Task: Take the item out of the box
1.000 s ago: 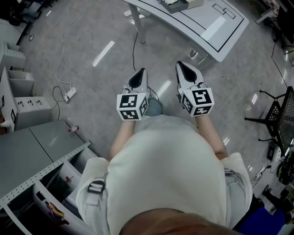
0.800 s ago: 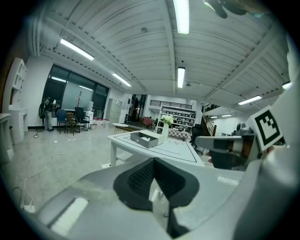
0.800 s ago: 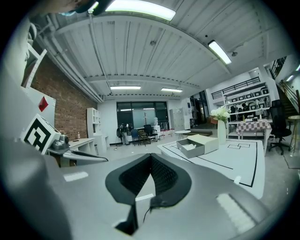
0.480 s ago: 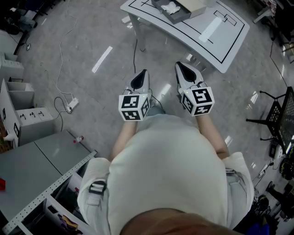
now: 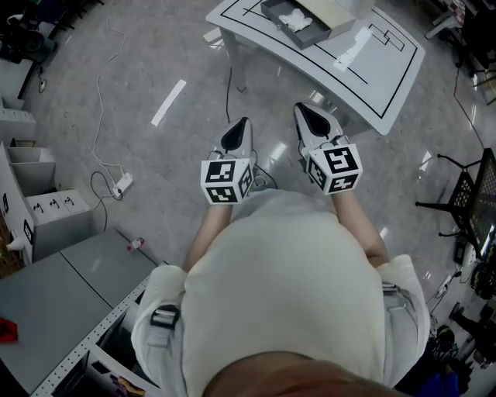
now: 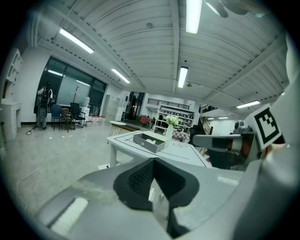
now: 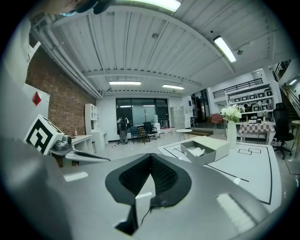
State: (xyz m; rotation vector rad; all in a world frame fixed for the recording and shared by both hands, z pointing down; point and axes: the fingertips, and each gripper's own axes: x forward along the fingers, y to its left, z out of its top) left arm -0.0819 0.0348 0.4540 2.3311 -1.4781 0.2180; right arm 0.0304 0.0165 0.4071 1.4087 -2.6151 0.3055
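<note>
A grey open box (image 5: 301, 23) stands on the white table (image 5: 372, 66) at the top of the head view, with a white crumpled item (image 5: 294, 16) lying in it. Both grippers are held out in front of the person's body over the floor, short of the table. My left gripper (image 5: 241, 124) is shut, its jaws meeting with nothing between them. My right gripper (image 5: 302, 109) is shut and empty too. The box (image 6: 150, 141) lies ahead in the left gripper view. In the right gripper view the box (image 7: 204, 151) and its item (image 7: 197, 152) show to the right.
A vase of white flowers (image 7: 231, 124) stands on the table behind the box. On the floor lie a power strip with its cable (image 5: 118, 184). A grey cabinet (image 5: 54, 283) and white shelf units (image 5: 35, 209) are at the left, a black chair (image 5: 469, 198) at the right.
The head view has shifted so that the table and the box come further into the picture. Both grippers keep the same place in front of the body, still shut.
</note>
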